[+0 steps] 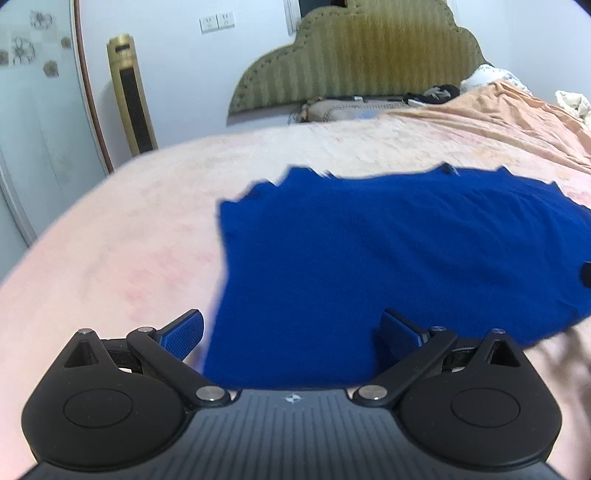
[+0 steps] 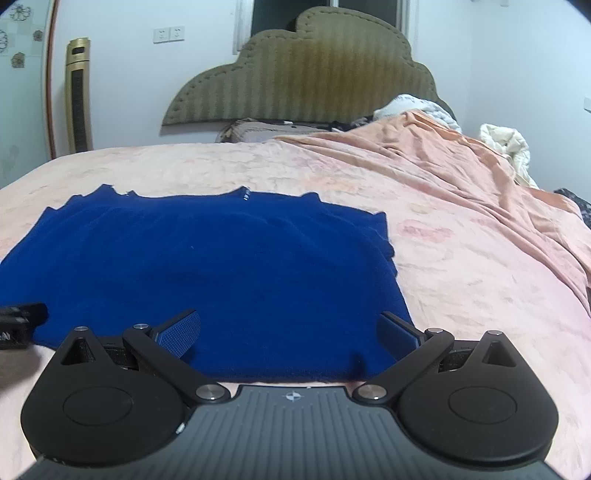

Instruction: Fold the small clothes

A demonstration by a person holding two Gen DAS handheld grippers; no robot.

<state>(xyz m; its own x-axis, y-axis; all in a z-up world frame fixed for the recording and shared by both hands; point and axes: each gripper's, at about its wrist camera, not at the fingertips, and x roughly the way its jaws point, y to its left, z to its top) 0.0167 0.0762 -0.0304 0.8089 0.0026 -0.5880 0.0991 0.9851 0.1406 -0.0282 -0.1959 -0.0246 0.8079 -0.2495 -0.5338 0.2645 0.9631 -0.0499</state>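
Blue garment (image 2: pixel 207 280) lies spread flat on the bed (image 2: pixel 461 280), on a pale pink, faintly patterned cover that fills most of both views. Its long axis runs across the bed, side to side, with the notched neckline edge toward the headboard (image 2: pixel 299 74) and the straight hem toward the 2 grippers. The knit looks smooth, with only shallow ripples.

Beyond it, a peach-orange blanket (image 2: pixel 461 162) is bunched along the right side of the mattress, with white bedding (image 2: pixel 506 144) heaped past it. The headboard is olive green, padded and scalloped, set against a white wall. A gold tower fan (image 2: pixel 77 96) stands to the left, near 2 wall sockets (image 2: pixel 169 34) and a glass door with flower decals (image 1: pixel 33 110).

The left gripper (image 1: pixel 291 332) hangs over the near left corner of the garment; its fingers are spread wide with nothing between them but the cloth below, the right pad above the fabric and the left pad above the bare cover just beside the garment's edge. The left view is somewhat blurred. The right gripper (image 2: pixel 290 332) sits at the near right corner, jaws likewise wide apart, both blue pads above the hem; whether they touch the cloth I cannot tell. A dark part of the left gripper shows at the left edge of the right view.
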